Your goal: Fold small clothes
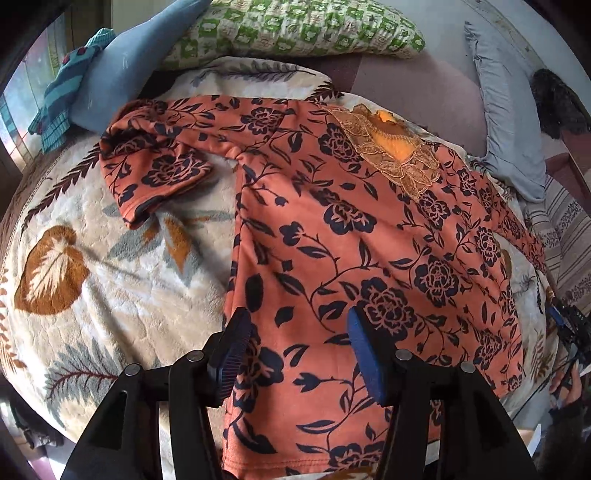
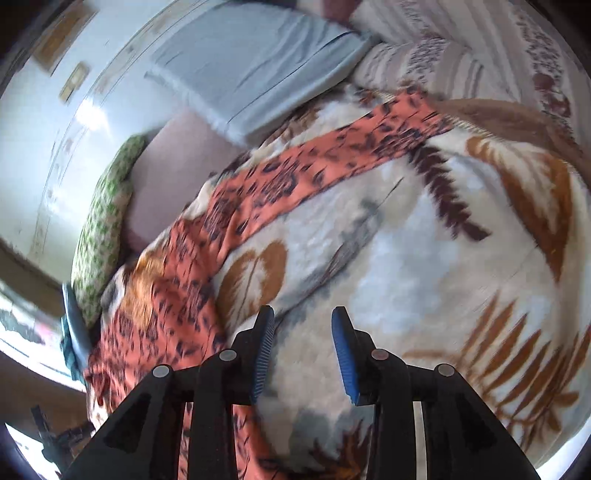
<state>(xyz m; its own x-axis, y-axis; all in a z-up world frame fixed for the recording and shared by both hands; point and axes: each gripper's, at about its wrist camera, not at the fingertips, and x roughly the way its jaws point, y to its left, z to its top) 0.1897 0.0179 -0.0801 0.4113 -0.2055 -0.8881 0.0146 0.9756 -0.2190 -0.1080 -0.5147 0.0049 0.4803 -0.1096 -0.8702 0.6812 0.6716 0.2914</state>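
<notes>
Left gripper [image 1: 295,347]: jaws parted, nothing clasped, poised over the blouse's lower part.
Right gripper [image 2: 303,354]: jaws parted, empty, above the blanket.
Floral blouse [image 1: 351,240]: spread flat on the leaf-patterned blanket [image 1: 110,295], one sleeve folded inward.
Green pillow [image 1: 295,29]: beyond the collar.

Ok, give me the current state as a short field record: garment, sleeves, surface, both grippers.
garment: orange floral top, spread flat, not yet folded
neckline: lace trim, at the far end
sleeve on the left: doubled back near the shoulder
other sleeve: stretched out across the blanket
surface: leaf-print blanket
left gripper: open, above the top's lower part, nothing between the pads
right gripper: open, over bare blanket, holding nothing
view note: right wrist view blurred
</notes>
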